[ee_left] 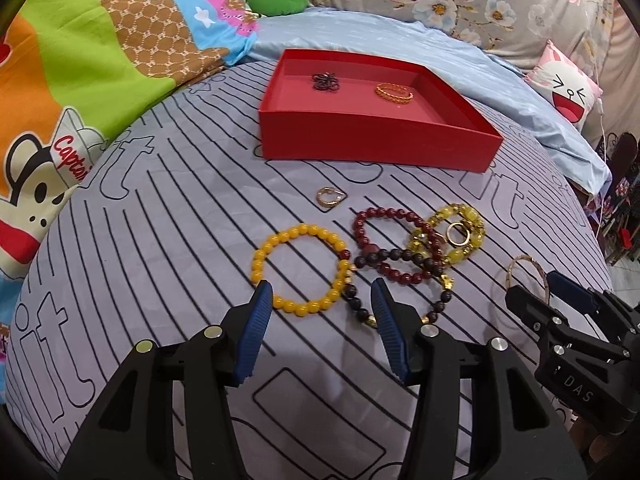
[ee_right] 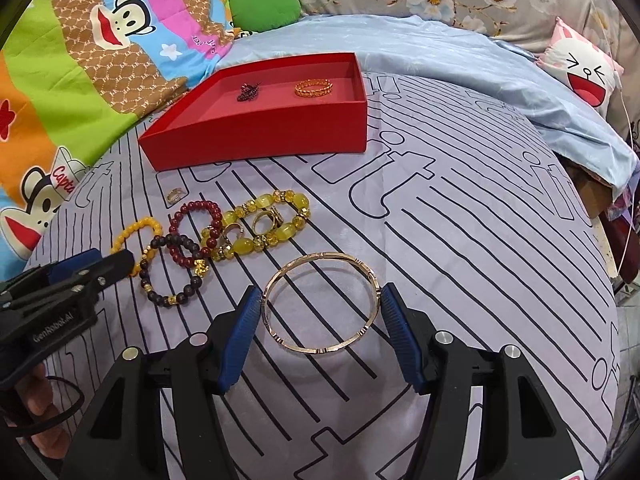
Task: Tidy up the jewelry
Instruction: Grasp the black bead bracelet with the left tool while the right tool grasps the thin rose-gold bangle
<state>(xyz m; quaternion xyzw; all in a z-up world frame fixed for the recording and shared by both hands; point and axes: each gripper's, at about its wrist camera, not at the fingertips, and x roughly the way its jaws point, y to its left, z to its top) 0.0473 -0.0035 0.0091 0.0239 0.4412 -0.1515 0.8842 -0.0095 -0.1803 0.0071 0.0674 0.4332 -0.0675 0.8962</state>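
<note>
The right tongs [ee_right: 320, 320] stand apart around the gold bangle [ee_right: 320, 302], a blue pad just beside each side of the ring; whether either pad touches the metal cannot be told, and the bangle lies flat on the bed. The left tongs [ee_left: 320, 320] stand apart and empty, their tips over the near edge of the orange bead bracelet [ee_left: 300, 266] and the dark bead bracelet [ee_left: 400, 284] next to it.

Further out lies the unsorted cluster: a dark red bead bracelet [ee_left: 394, 240], a yellow crystal bracelet [ee_left: 460, 232] with gold rings [ee_left: 456, 234] lying on it, and a lone small ring [ee_left: 329, 197] on the far left of the group.

Beyond these sits the red box [ee_left: 376, 144], open, holding only a dark chain piece [ee_left: 326, 80] and a gold chain bracelet [ee_left: 394, 92]. So the sorting looks barely begun: two pieces in, most still out.

Everything rests on a bed with a lilac striped sheet [ee_right: 480, 240]. A cartoon monkey blanket [ee_left: 80, 80] lies far left, a pale blue cover [ee_right: 400, 48] behind, and a smiling cushion [ee_right: 588, 76] far right.
</note>
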